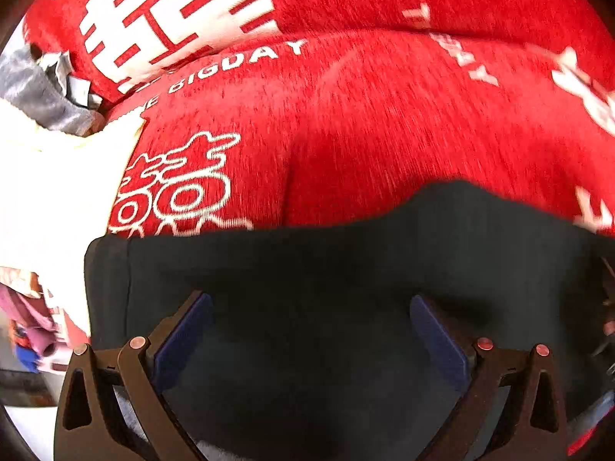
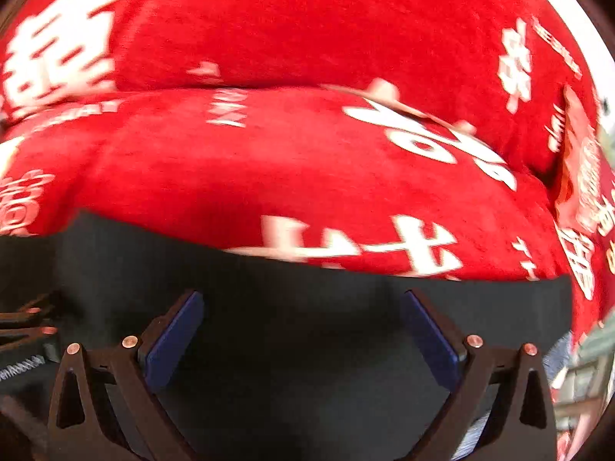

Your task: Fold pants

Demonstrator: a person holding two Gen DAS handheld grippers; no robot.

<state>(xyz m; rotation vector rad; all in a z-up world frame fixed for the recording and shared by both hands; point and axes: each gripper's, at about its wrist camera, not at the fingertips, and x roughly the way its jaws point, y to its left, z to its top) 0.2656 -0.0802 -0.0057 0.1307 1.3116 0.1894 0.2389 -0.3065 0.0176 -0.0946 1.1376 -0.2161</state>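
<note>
The black pants (image 1: 307, 269) lie on a red blanket (image 1: 384, 115) with white lettering. In the left wrist view my left gripper (image 1: 311, 299) is open, its blue-padded fingers (image 1: 184, 338) spread wide just above the black cloth near its far edge. In the right wrist view the pants (image 2: 307, 315) fill the lower half, and my right gripper (image 2: 303, 299) is open in the same way, fingers (image 2: 430, 338) apart over the cloth. Neither gripper holds any fabric. The other gripper's linkage shows at the edge of each view (image 2: 27, 322).
The red blanket (image 2: 307, 134) covers a soft, humped surface beyond the pants. White bedding (image 1: 57, 192) and a grey cloth (image 1: 38, 88) lie at the left of the left wrist view. Cluttered items (image 1: 34, 338) sit at the lower left.
</note>
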